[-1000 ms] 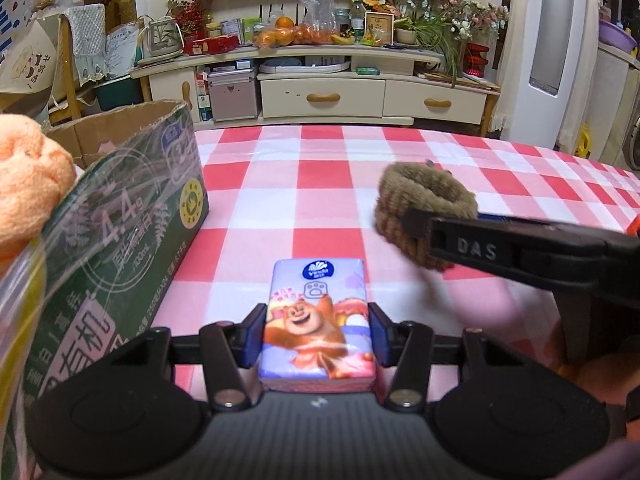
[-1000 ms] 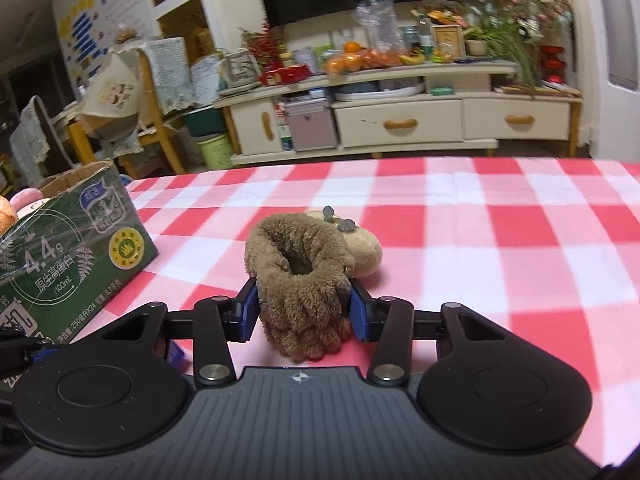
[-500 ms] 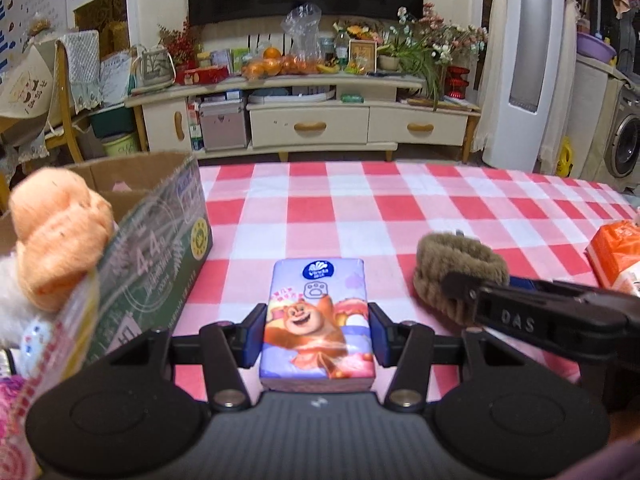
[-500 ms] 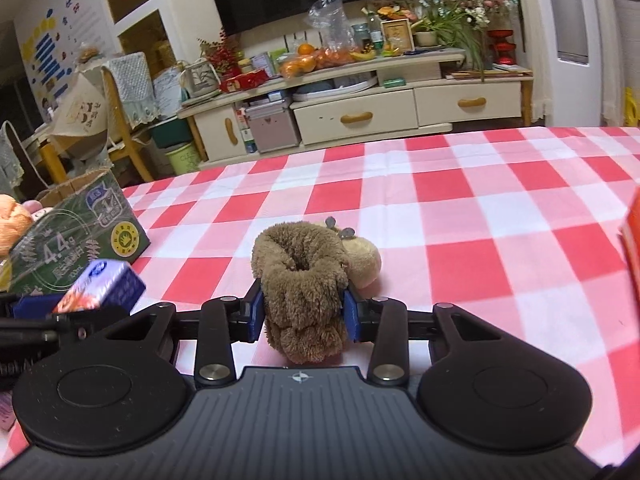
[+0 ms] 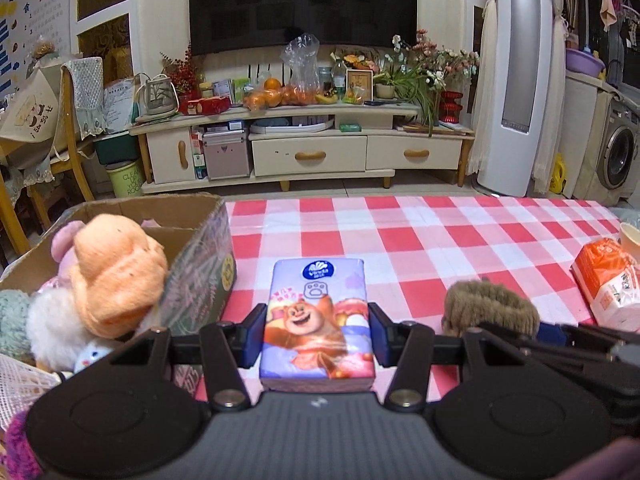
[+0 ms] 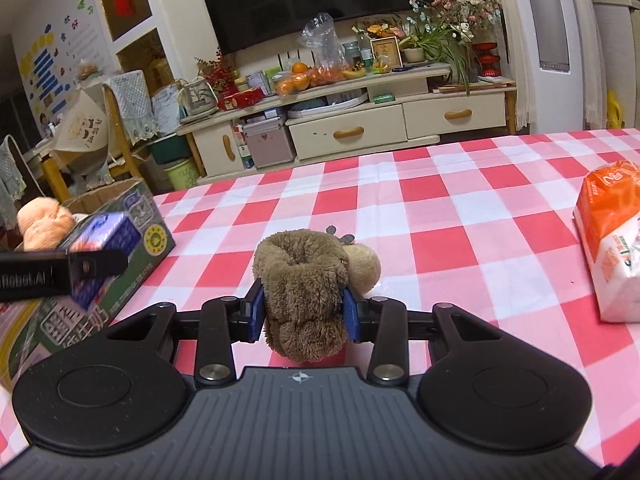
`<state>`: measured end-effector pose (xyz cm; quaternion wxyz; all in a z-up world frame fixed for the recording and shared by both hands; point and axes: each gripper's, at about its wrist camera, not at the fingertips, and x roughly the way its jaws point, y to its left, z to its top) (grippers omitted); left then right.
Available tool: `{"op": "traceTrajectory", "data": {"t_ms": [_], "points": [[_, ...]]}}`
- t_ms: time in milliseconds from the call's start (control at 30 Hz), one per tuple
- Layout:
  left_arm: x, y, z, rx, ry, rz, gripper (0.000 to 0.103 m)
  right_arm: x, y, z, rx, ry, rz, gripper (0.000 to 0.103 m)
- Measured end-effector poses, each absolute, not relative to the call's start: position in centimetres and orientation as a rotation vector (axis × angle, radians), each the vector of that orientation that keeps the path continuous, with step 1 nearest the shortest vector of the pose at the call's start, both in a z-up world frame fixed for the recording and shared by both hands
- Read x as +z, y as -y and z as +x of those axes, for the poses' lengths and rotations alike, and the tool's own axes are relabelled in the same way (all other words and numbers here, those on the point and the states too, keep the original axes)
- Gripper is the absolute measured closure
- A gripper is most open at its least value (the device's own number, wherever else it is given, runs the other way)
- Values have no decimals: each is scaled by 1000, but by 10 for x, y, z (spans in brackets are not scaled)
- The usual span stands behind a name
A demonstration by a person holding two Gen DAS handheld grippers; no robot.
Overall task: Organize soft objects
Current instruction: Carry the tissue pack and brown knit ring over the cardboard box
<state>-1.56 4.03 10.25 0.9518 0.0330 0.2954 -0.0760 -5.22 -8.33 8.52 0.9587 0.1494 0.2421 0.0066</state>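
Observation:
My left gripper (image 5: 318, 334) is shut on a purple tissue pack (image 5: 318, 320) with a cartoon bear, held above the checked table next to the cardboard box (image 5: 200, 264). The box holds an orange plush (image 5: 116, 276) and other soft toys. My right gripper (image 6: 304, 312) is shut on a brown plush toy (image 6: 304, 280) with a tan head, lifted off the table. The brown plush also shows in the left wrist view (image 5: 490, 312). The tissue pack also shows in the right wrist view (image 6: 102, 256).
An orange and white tissue package (image 6: 612, 240) lies at the table's right side, also in the left wrist view (image 5: 608, 280). The red checked tablecloth (image 5: 420, 240) covers the table. A TV cabinet (image 5: 312, 152) stands beyond the far edge.
Both grippers have risen with their loads. The box's inside with its plush toys has come into the left wrist view, and the orange package has come into view on the right.

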Motion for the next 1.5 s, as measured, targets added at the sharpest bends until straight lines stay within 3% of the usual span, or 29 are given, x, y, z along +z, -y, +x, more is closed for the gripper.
{"op": "traceTrajectory", "data": {"t_ms": [1500], "points": [[155,-135,-34,-88,-457,-80,52,159,-3,-51,168,-368,180,56]]}}
